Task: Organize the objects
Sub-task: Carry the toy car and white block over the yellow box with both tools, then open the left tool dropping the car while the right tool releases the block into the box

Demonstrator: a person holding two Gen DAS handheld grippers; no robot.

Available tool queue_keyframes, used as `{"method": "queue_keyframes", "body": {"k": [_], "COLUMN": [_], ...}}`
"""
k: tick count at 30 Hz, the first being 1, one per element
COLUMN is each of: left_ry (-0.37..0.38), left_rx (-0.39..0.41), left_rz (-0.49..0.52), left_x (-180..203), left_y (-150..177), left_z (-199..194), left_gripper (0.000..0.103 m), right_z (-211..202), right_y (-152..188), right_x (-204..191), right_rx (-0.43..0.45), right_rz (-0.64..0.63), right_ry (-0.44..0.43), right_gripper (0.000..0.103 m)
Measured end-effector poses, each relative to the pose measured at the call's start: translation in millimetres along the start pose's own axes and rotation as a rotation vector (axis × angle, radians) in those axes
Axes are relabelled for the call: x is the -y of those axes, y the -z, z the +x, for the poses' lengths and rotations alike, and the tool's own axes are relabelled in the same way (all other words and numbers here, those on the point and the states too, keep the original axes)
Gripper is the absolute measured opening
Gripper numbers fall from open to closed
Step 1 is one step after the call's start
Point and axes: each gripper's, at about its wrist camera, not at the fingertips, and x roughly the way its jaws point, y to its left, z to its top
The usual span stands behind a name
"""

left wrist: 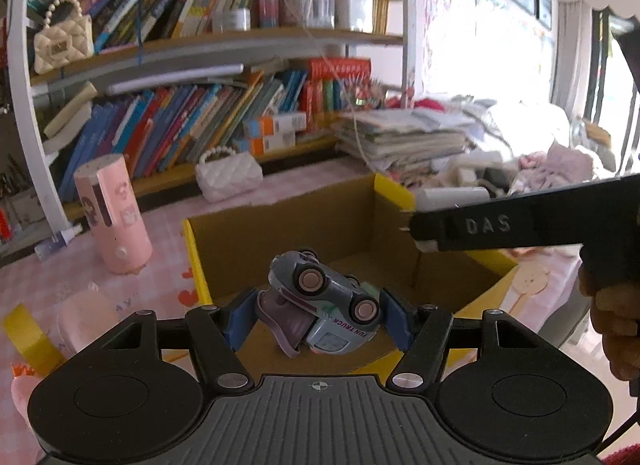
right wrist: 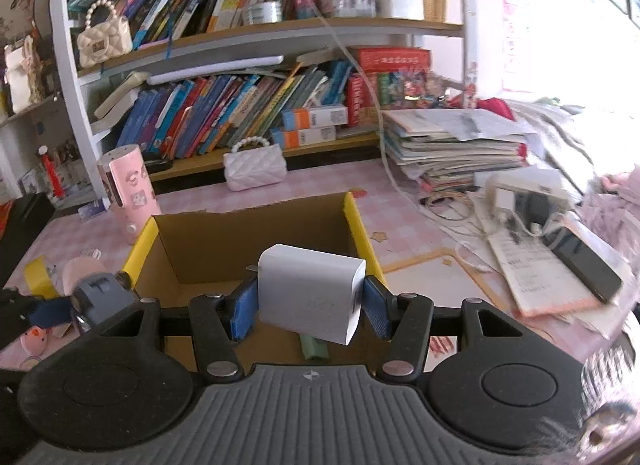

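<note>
A desk (right wrist: pixel 420 233) with a pink checked cover fills the middle of both views, with a crowded bookshelf (right wrist: pixel 240 105) across the top. At the centre of each frame stands an open cardboard box (right wrist: pixel 256 241) with yellow edges. It looks nearly empty, apart from something greenish low in the right-wrist view.

The right gripper (right wrist: pixel 310 307) sits at lower centre of its view, its blue pads pinching a white charger block (right wrist: pixel 310 293) from both sides, tilted, above the near side of the box. The left gripper (left wrist: pixel 316 313), lower centre of its own view, is clamped on a small grey toy truck (left wrist: pixel 326 305) lying on its side, wheels upward, also over the box's near edge. A pink cylinder (left wrist: pixel 116 217) stands left of the box, and a white quilted purse (right wrist: pixel 254 169) lies behind it.

The likely risks: both grippers crowd the same opening, so they could knock each other or catch the box wall and shove the light box across the desk. The truck is held skewed on rounded surfaces, so it may slip out early. The charger, released while tilted, could tumble and land on the truck.
</note>
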Motion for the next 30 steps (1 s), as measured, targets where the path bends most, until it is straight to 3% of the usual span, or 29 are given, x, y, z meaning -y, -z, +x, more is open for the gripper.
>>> {"method": "queue_keyframes", "body": {"k": [8,15,22,30], "left_ry": [-0.033,-0.061,-0.042,-0.04], "left_rx": [-0.09,-0.146,-0.16,-0.158], "left_rz": [-0.069,-0.054,-0.032,-0.036], "left_x": [-6.0,-3.4,2.7,5.2], "left_y": [0.2,1.6,0.1,-1.2], "left_z": [35.7,53.1,59.1,61.3], "left_gripper": [0.066,0.066,0.066,0.066], "right_z": [51.5,86.7,112.6,120.7], "right_y": [-7.3,-13.2,-12.7,-10.8], "right_x": [-7.3,-12.8,-23.4,-31.4], "right_rx": [-0.086,-0.153,-0.252,-0.306], "right_rz": [-0.078,-0.123,-0.199,-0.279], "right_ry": [-0.081,-0.144,-0.187,-0.217], "right_gripper": [0.053,0.053,0.053,0.053]}}
